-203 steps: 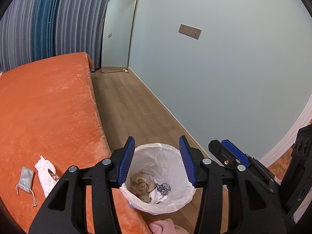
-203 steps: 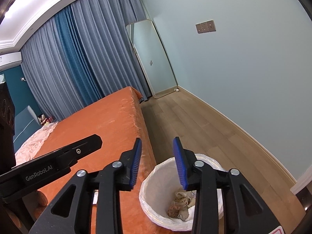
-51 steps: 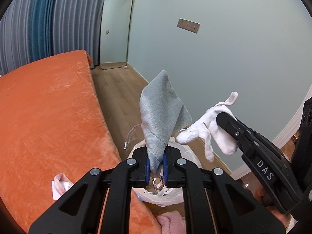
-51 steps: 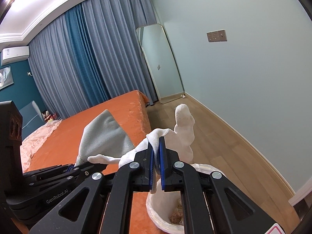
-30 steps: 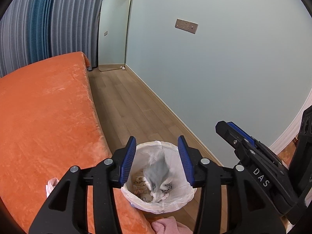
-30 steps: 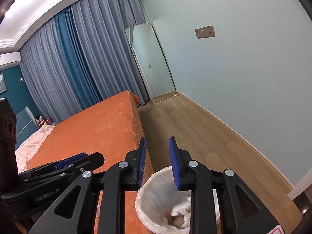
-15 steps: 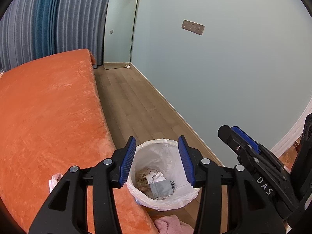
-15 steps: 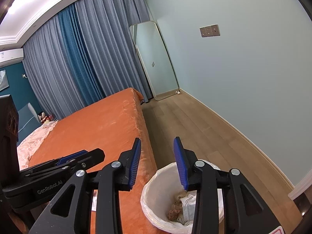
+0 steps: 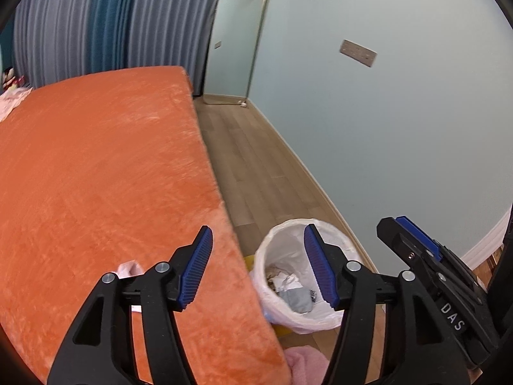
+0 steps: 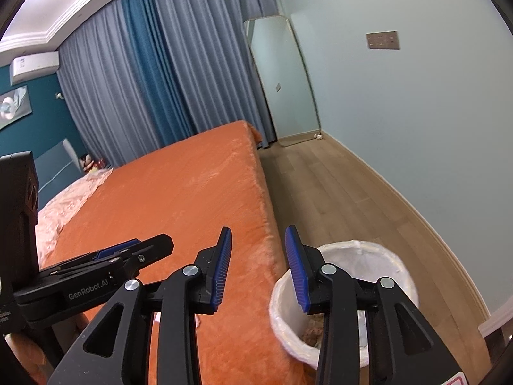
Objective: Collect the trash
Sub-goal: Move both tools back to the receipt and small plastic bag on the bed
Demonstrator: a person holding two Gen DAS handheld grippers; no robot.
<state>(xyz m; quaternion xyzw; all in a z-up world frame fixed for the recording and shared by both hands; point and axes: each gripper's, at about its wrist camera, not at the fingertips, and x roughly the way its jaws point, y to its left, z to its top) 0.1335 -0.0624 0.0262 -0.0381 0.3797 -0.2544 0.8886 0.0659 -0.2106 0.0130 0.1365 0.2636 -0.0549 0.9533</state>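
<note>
Orange plush covers the bed (image 9: 96, 166), and the one scrap I can make out on it is a pale pink-white crumpled piece (image 9: 130, 269) lying close to the bed's near edge, partly hidden behind the left tongs (image 9: 256, 266); I can't say for sure whether it is tissue or thin plastic. Those left tongs have just been spreading wider, nothing between the blue ribbed pads. The right tongs (image 10: 258, 266) have also just been opening, and hold nothing.

To do this step well, I'd bring the left tongs low over the crumpled piece, pads straddling it, and pinch the bulk rather than a loose corner, since the soft pile may snag a trailing edge. I'd keep the right tongs clear so the two don't cross.

The white-lined round waste bin (image 9: 320, 320) stands on the wooden floor (image 9: 250, 160), tight against the bed's side, already holding a grey cloth pouch (image 9: 295, 300) and white scraps. Beyond it, a pale blue-green wall (image 10: 416, 128) carries a switch plate; a tall mirror (image 10: 282, 80) leans by grey and teal curtains (image 10: 154, 73).
</note>
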